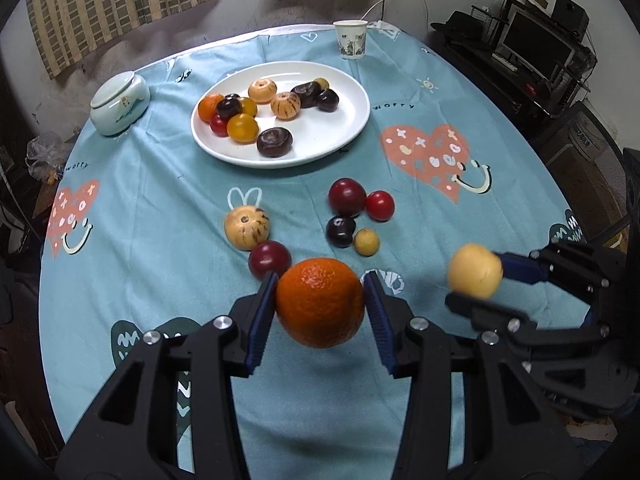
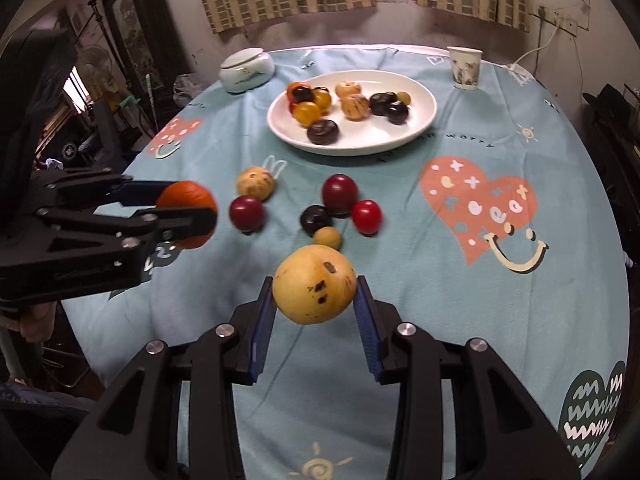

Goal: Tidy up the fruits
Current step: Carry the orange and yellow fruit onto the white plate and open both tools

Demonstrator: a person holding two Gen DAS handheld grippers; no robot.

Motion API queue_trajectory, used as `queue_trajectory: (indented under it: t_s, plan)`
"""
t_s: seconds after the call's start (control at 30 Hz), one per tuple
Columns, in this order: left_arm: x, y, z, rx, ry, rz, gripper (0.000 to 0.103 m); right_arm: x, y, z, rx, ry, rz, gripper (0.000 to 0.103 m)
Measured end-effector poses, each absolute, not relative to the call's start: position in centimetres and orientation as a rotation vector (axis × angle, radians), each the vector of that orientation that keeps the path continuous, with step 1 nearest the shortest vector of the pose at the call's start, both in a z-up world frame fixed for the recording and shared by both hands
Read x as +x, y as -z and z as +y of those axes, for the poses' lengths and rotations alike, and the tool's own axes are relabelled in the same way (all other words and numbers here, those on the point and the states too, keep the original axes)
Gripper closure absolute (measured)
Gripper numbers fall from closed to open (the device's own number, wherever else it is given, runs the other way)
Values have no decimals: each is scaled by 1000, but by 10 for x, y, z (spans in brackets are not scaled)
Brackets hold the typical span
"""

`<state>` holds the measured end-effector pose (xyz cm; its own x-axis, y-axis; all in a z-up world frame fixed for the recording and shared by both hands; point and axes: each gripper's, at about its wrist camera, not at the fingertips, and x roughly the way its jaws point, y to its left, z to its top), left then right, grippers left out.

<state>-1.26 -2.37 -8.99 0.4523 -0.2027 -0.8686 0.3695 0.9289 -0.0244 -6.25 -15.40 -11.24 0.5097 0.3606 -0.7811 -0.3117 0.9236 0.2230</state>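
A paper cup (image 1: 351, 39) and a lidded ceramic jar (image 1: 119, 103) stand on the blue tablecloth (image 1: 160, 200)

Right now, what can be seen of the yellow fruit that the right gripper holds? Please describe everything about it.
The yellow fruit is round and pale yellow, with a smooth matt skin, a few dark brown spots and one small grey mark. The right gripper is shut on it: one blue ribbed pad presses on each side. It hangs above the blue tablecloth, clear of it, nearer the camera than the loose fruits. In the left wrist view it shows blurred.
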Motion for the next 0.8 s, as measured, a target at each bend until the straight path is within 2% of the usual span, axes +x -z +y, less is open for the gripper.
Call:
queue_trajectory:
  t_s: [0.3,0.8]
  plan:
    - [-13,89,-8,164,347,1051,58,-64,113,-136,32,-414,967,64]
    - [25,50,-2,143,324,957,58,-13,50,-135,-20,-413,808,64]
